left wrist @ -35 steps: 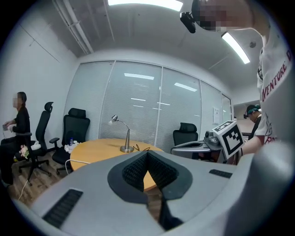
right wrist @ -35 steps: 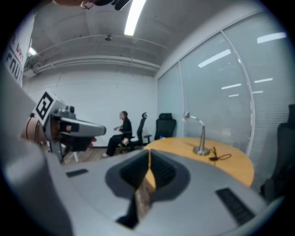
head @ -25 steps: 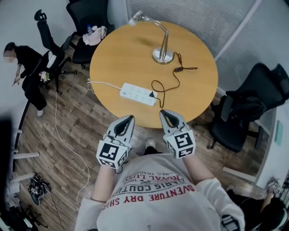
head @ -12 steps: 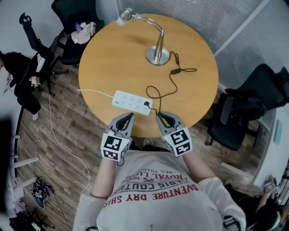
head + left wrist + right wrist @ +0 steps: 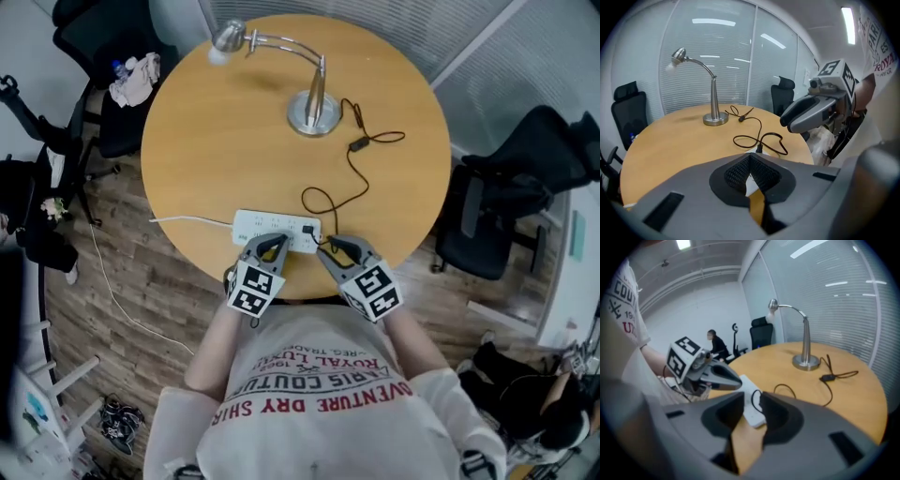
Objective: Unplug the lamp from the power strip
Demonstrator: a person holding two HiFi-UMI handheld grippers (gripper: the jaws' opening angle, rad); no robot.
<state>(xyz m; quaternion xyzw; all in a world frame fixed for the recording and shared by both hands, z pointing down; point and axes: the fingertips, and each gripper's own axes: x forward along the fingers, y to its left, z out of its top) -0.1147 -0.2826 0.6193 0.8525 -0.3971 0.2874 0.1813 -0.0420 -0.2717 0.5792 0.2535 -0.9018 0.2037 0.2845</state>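
We reach in: right gripper [image 5: 333, 246] jaws opening on nothing, left gripper [image 5: 274, 241] jaws closed; next we straddle the plug [image 5: 310, 229] just ahead.

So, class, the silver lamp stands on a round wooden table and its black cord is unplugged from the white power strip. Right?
No. The black cord is plugged in: its plug sits in the white power strip, as the left gripper view shows. The rest stands.
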